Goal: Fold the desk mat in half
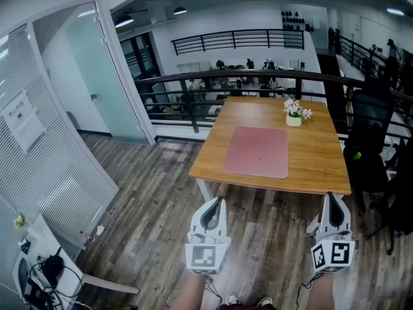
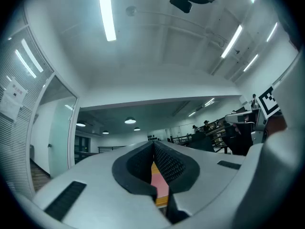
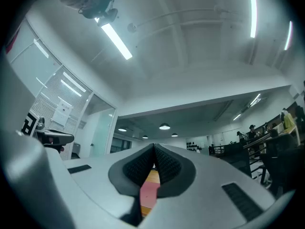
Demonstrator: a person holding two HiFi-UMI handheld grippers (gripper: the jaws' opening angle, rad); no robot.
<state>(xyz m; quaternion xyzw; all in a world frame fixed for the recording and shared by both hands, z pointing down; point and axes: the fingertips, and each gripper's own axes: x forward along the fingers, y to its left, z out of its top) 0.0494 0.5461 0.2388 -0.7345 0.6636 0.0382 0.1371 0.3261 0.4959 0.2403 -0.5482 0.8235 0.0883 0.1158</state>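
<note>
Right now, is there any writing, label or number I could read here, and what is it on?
None can be read.
Notice on the blinds: print too small to read.
Left cube and right cube: black-and-white square patterns, no words.

Both are the same pale grey plastic shell. The left hand-held gripper (image 1: 218,202) and right hand-held gripper (image 1: 331,197) have smooth rounded bodies that narrow toward the front, and black dimpled pads (image 2: 167,164) line the inside. There are dark rectangular slots (image 2: 66,200) on the shells. Each has a cube (image 1: 208,256) of black-and-white square markers at the back, with a thin cable (image 1: 211,288) underneath. Light sneakers (image 1: 232,299) on the feet.
</note>
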